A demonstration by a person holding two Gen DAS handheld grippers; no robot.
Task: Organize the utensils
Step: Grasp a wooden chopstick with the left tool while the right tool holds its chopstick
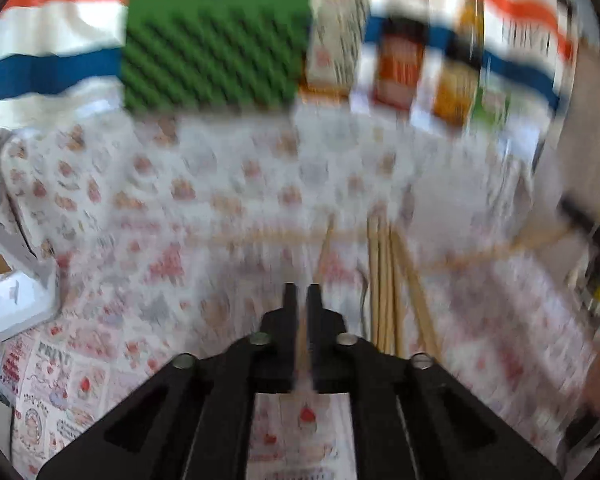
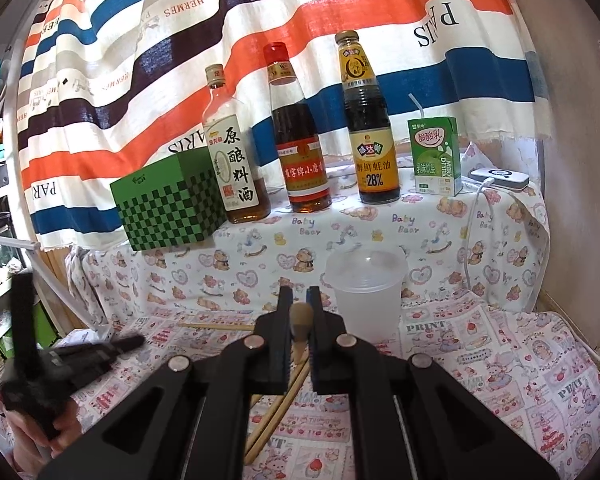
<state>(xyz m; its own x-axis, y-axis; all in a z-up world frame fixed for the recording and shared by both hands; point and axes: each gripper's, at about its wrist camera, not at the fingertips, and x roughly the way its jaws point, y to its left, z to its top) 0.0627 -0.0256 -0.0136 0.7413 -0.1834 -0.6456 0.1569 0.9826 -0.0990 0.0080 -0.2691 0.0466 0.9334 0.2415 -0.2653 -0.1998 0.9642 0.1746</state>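
Right tongs (image 2: 300, 300) squeezed tight on thin wooden chopsticks (image 2: 300, 322), beside a clear plastic cup (image 2: 366, 288). Left tongs (image 1: 300, 300) almost closed around one wooden chopstick (image 1: 303, 344). More light wooden chopsticks (image 1: 384, 280) lying on the cloth-covered surface (image 1: 220, 200).

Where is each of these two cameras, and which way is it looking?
Left wrist: on the left gripper, tilted down at chopsticks on the printed tablecloth; its fingers pinch one chopstick.
Right wrist: on the right gripper, facing a clear plastic cup and sauce bottles; its fingers clamp chopsticks; a hand shows.
Shared: green checkered box, bottles, striped curtain.
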